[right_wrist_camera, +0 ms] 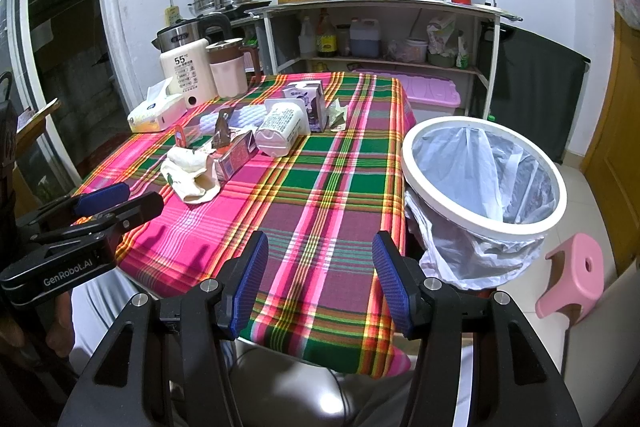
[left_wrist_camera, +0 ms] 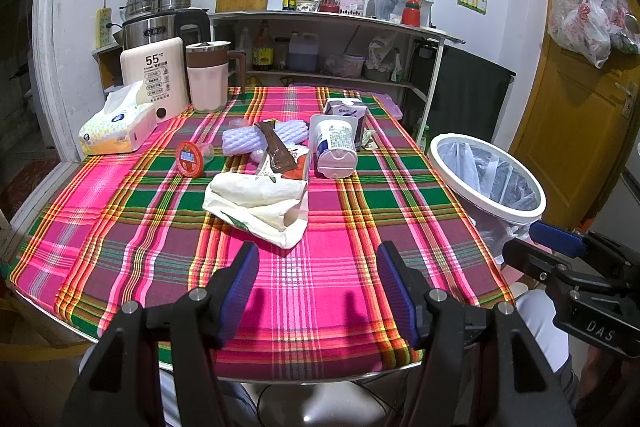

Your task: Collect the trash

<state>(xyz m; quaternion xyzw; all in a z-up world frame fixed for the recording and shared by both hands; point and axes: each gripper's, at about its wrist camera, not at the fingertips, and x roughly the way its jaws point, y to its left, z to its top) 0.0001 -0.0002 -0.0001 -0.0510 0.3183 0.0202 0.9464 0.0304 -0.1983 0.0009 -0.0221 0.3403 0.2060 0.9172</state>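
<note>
Both jaws: spread wide, empty, on left gripper (left_wrist_camera: 318, 291) and right gripper (right_wrist_camera: 320, 281), poised above near bench edge.
Nearest trash: crumpled paper bag (left_wrist_camera: 260, 203), just ahead of left gripper.
Further trash: foam net (left_wrist_camera: 264, 137), brown sachet (left_wrist_camera: 276, 147), red lid (left_wrist_camera: 190, 158), white tub (left_wrist_camera: 336, 143) on its side, purple carton (left_wrist_camera: 348, 109), clustered mid-bench.
Bin: lined trash bin (right_wrist_camera: 484, 175) beside bench's right edge, mouth tilted inward.
Advice: probably start with bag; pinch a firm fold, lift clear, carry right.
Surface: plaid cloth (left_wrist_camera: 328, 267), possibly slippery.
Room: kitchen shelves behind, pink stool (right_wrist_camera: 572, 275) on floor.
</note>
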